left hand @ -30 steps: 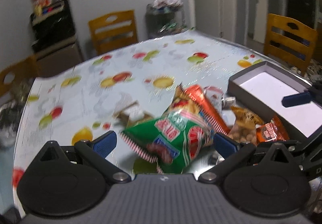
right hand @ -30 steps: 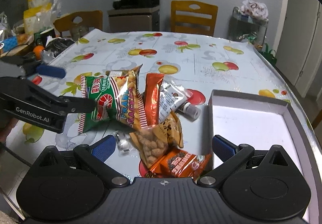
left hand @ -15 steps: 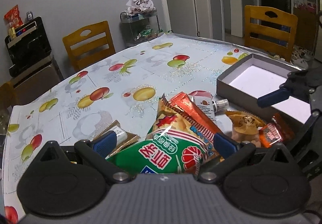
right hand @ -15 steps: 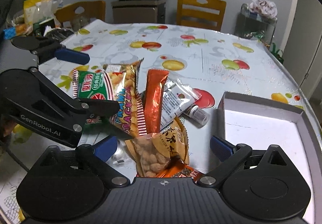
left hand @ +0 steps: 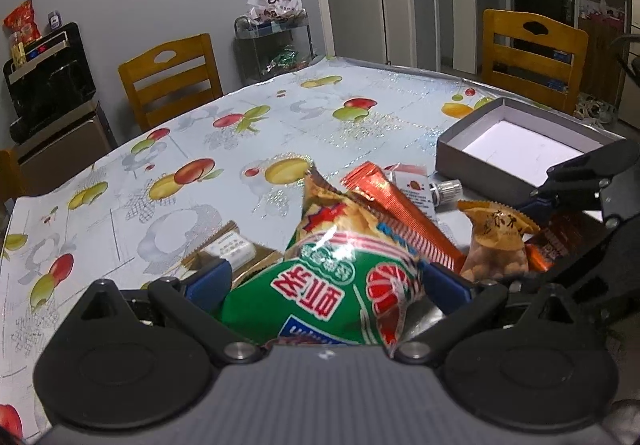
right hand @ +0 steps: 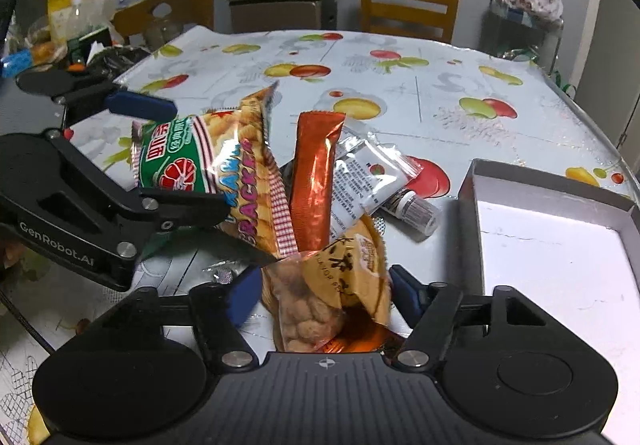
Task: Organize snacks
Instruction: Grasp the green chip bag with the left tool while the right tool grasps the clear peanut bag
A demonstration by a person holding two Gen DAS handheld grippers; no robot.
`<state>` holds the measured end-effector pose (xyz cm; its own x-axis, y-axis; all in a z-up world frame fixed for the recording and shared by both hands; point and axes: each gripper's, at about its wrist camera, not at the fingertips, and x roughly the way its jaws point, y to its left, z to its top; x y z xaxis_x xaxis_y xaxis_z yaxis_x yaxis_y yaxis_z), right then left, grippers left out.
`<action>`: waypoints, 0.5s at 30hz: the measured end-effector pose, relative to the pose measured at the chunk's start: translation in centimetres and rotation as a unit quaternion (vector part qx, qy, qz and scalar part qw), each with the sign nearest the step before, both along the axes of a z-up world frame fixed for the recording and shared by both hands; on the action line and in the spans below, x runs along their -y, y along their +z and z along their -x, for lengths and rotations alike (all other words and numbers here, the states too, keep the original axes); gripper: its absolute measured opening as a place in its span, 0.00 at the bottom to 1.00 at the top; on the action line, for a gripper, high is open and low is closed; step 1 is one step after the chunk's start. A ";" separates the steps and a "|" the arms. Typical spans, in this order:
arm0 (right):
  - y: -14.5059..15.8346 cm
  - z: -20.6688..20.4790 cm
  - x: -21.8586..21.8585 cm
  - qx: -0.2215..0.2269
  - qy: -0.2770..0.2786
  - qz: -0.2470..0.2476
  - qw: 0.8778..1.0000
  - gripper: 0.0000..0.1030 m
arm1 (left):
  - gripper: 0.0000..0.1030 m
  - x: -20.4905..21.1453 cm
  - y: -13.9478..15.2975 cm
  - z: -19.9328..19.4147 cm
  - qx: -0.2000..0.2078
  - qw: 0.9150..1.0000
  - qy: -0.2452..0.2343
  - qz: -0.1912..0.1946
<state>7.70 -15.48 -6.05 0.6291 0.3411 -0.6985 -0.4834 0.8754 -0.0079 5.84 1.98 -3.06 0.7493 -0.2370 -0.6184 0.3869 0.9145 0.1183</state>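
1. Snacks lie heaped mid-table, beside the grey box at its right edge.
2. Left gripper straddles the green cracker bag, jaws wide, pads not visibly pressing.
3. Right gripper is closing around the peanut packet; whether its pads touch is unclear.
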 end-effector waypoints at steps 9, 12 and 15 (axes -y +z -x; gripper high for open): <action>0.1 0.6 -0.1 0.011 0.009 -0.001 1.000 0.58 | 1.00 -0.8 -1.1 -0.4 -0.019 1.000 0.016 0.007; 0.5 0.9 0.3 0.012 0.003 -0.009 1.000 0.56 | 1.00 -0.7 -1.1 -0.5 -0.019 1.000 0.015 0.008; 1.0 1.4 0.7 0.021 0.002 -0.014 1.000 0.55 | 1.00 -0.4 -1.2 -0.6 -0.020 1.000 0.014 0.002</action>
